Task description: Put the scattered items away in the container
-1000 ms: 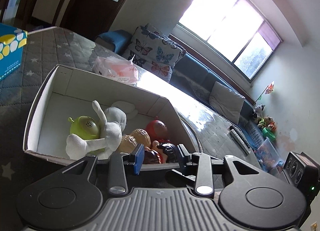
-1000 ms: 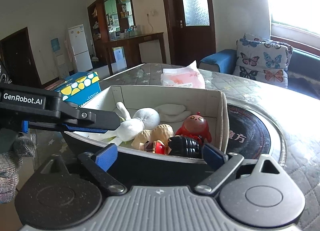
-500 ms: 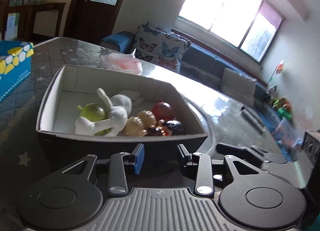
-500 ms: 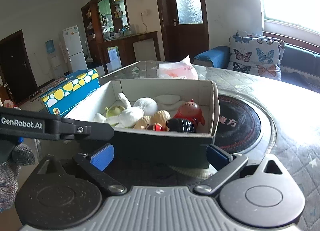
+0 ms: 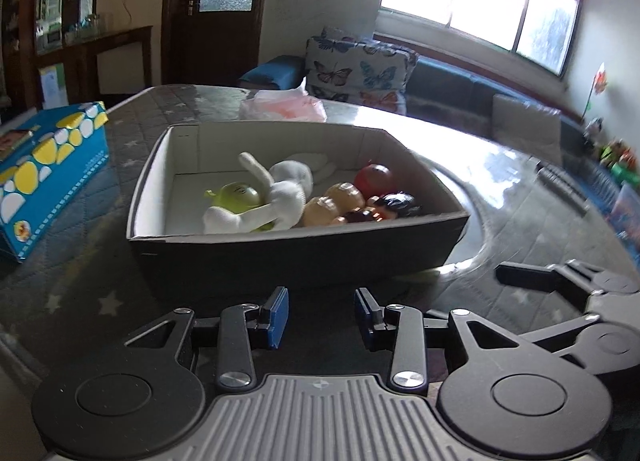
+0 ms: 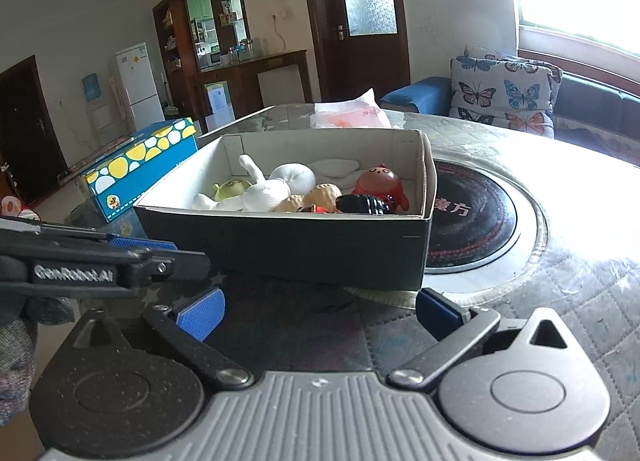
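Note:
An open cardboard box (image 5: 296, 251) (image 6: 288, 245), black outside and white inside, stands on the table. It holds a white plush rabbit (image 5: 276, 197) (image 6: 276, 185), a green toy head (image 5: 236, 195) (image 6: 230, 187), two tan round toys (image 5: 332, 203) (image 6: 316, 197), a red figure (image 5: 374, 177) (image 6: 380, 183) and a black toy (image 5: 398, 203) (image 6: 366, 205). My left gripper (image 5: 321, 319) is open and empty, in front of the box's near wall. My right gripper (image 6: 320, 311) is wide open and empty, also before the box. The left gripper shows at the left of the right wrist view (image 6: 120, 265).
A blue tissue box with yellow and white dots (image 5: 44, 177) (image 6: 140, 165) stands left of the box. A pink and white plastic bag (image 5: 282, 109) (image 6: 350, 115) lies behind it. A round black hotplate (image 6: 472, 217) is set in the table at the right. A sofa with butterfly cushions (image 6: 504, 93) stands beyond.
Both grippers have drawn back and down from above the box, which now stands farther away and lower in view. Both stay open and empty.

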